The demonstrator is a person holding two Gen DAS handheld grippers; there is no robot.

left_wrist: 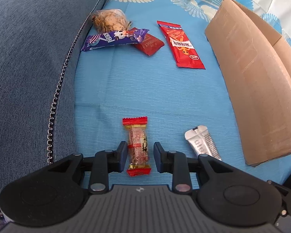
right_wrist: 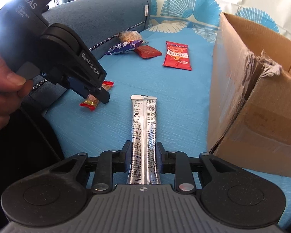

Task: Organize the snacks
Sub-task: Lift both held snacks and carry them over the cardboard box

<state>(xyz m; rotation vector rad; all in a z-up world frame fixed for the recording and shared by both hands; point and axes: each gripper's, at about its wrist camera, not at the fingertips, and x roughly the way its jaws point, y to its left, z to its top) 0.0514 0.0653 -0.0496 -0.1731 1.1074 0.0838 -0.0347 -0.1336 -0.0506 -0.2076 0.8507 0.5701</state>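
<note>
Here both claws straddle snacks, left claw (left_wrist: 139, 151) loosely around candy (left_wrist: 138, 147), right claw (right_wrist: 143, 156) pinching sachet (right_wrist: 144, 136).

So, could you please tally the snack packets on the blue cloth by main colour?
Red: 3: long packet, small dark packet, clear-bodied candy bar
Purple: 1: wrapper
Silver: 1: foil stick
Clear: 1: biscuit bag
Total: 6

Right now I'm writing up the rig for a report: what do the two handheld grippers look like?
Both are matte black with a ribbed grey plate, round black hubs, silver rivets and short dark-blue-padded fingers. The left gripper carries white "DAS" and "GenRobot.AI" lettering; the right gripper shows a small crosshair mark. No cables or sleeves show.
</note>
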